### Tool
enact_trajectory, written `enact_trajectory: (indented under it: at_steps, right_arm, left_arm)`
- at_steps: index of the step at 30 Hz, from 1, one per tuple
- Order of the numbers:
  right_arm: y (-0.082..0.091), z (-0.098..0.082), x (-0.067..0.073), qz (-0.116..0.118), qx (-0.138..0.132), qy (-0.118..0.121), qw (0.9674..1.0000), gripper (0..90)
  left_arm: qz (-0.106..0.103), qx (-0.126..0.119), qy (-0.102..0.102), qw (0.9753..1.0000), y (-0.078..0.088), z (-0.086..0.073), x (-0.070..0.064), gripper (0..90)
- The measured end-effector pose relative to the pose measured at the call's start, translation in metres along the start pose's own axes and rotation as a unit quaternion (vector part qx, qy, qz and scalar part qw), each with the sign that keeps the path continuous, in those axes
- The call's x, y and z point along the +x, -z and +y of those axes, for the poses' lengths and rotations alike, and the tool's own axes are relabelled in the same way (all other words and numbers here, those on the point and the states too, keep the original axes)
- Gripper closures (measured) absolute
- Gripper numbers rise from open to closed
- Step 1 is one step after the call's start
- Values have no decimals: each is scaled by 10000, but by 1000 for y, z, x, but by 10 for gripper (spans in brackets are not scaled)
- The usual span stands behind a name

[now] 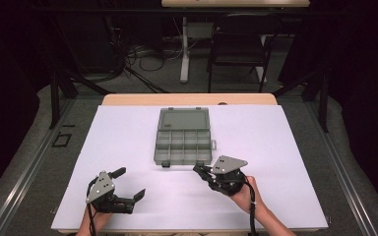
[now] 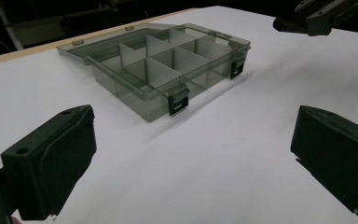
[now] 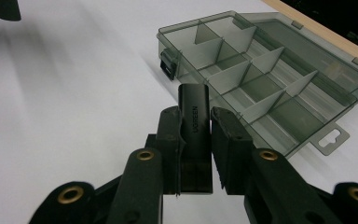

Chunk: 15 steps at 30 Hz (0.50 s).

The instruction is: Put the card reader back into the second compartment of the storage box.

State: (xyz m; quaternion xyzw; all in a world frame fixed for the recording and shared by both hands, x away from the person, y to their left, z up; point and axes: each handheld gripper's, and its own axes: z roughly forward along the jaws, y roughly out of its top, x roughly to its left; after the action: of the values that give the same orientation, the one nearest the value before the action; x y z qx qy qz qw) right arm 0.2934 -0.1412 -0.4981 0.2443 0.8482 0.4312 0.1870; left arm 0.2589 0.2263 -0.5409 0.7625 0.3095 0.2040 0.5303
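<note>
Holding a small black plug point(image 3: 195, 126) tight in the right tongs point(image 3: 195, 114), ready for the open box point(image 3: 261, 79) just ahead, left tongs point(image 2: 191, 154) wide and empty.

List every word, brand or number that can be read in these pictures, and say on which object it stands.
"UGREEN": white letters along the small black adapter that the right gripper clamps, in the right gripper view.
The latches of the grey compartment box carry no readable marking; any embossing there is too small to tell.
</note>
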Motion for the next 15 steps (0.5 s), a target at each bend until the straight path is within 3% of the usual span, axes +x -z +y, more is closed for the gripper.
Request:
enact_trajectory:
  at_steps: [15]
  right_arm:
    - [-8,13,-6,49,23,28,10000,737]
  left_arm:
    - [1,-23,17,10000,1,0,0,3]
